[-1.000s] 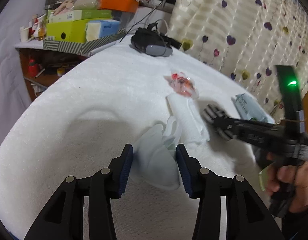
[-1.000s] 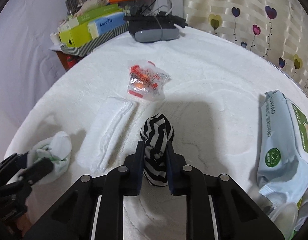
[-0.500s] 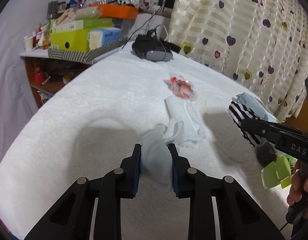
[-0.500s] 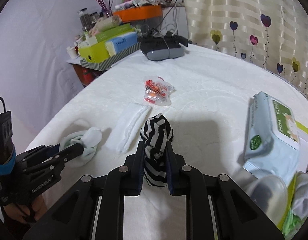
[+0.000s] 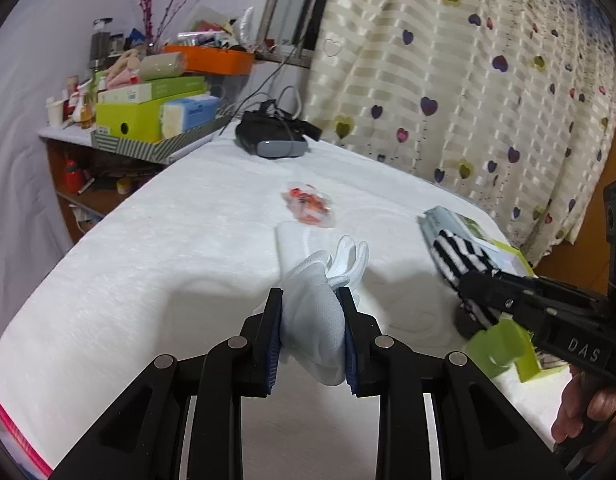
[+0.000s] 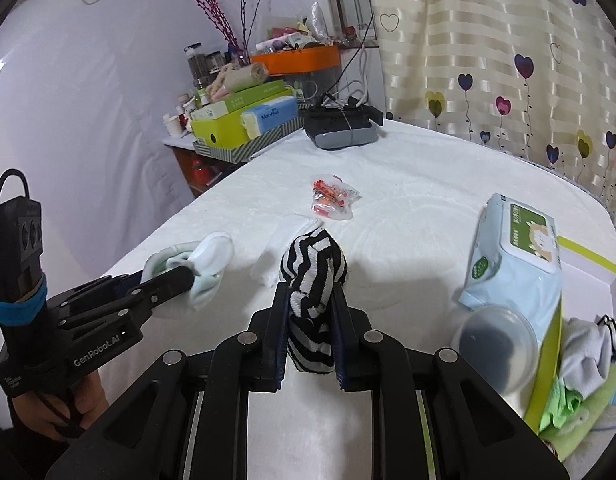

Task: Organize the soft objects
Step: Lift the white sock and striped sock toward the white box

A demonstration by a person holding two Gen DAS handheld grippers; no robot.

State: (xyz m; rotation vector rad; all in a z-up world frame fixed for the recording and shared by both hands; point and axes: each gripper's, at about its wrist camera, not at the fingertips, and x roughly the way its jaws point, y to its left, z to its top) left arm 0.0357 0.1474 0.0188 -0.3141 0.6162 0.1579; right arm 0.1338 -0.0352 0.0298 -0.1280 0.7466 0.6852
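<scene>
Pale mint sock bundle [image 5: 313, 312] is pinched mid-body between the left gripper [image 5: 311, 334] jaws, which have just been closing on it; loose white cuffs flop out ahead of the tips. Striped sock roll [image 6: 313, 280] sits squeezed in the right gripper [image 6: 309, 338] jaws, narrow, bulging above them. Both look light, squashy, non-fragile; likely to sag or unroll, so a grip at the thick middle seems best, not the cuffs. Below the jaws lies the white bed [image 5: 148, 240], folded white cloth [image 5: 296, 244] ahead. Right of the right jaws: green-edged box [image 6: 547, 368] holding socks, wipes pack [image 6: 515, 264].
</scene>
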